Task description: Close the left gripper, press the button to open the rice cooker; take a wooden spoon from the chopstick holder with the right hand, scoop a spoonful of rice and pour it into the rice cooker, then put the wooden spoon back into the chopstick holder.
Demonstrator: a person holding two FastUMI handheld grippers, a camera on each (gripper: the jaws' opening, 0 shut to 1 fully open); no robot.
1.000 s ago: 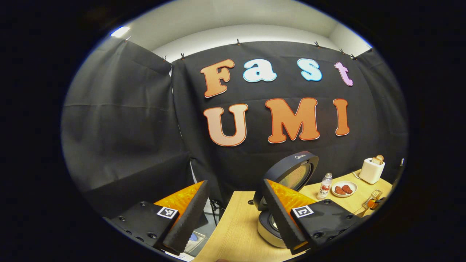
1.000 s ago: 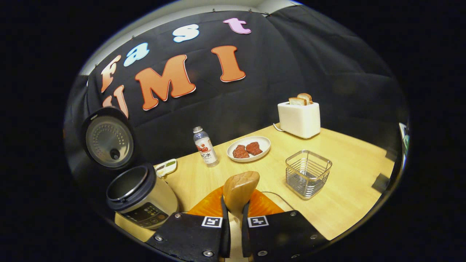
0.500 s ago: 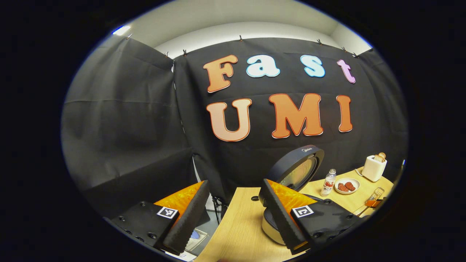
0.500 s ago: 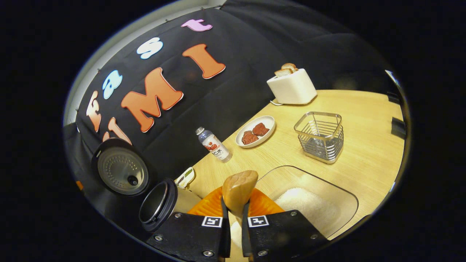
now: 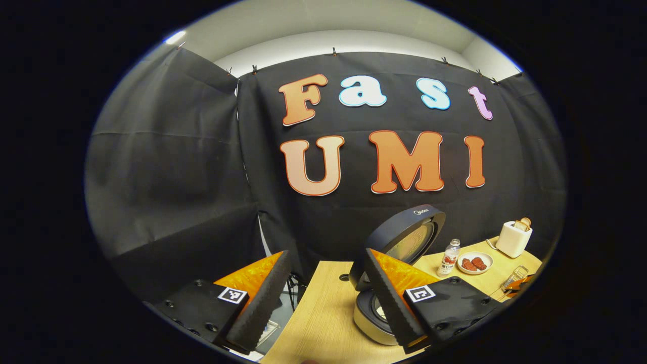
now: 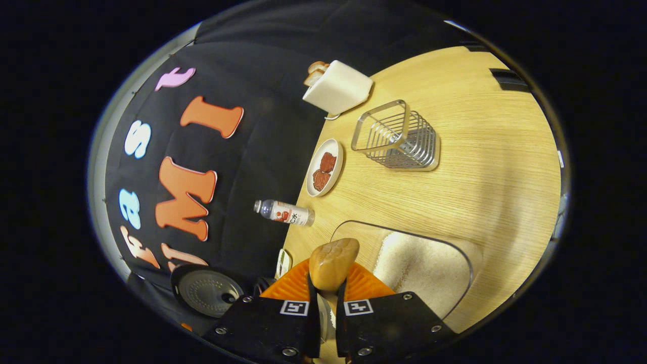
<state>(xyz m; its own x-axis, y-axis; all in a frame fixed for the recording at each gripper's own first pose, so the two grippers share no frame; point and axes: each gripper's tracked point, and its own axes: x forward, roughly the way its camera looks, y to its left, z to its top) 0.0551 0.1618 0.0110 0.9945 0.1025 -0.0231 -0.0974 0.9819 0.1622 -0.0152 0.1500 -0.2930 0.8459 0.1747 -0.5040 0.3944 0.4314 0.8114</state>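
Gripping the wooden spoon by its handle, the right gripper has its jaws pressed tight on it, the bowl of the spoon standing at lower centre of the right gripper view, just above the clear rice tray. The left gripper stands wide open and holds nothing, at the bottom of the left gripper view, with the rice cooker right behind its right finger, lid already up.

Risks, as I judge them: the right gripper view is rolled hard over, so a loaded spoon carried at this tilt may spill grains onto the table; a dip too near the tray wall may push the tray; the narrow handle could twist in the grip.

Count: one spoon, one rice tray, one cooker, one wire chopstick holder at upper centre, one toaster, one plate, one bottle, two grippers.
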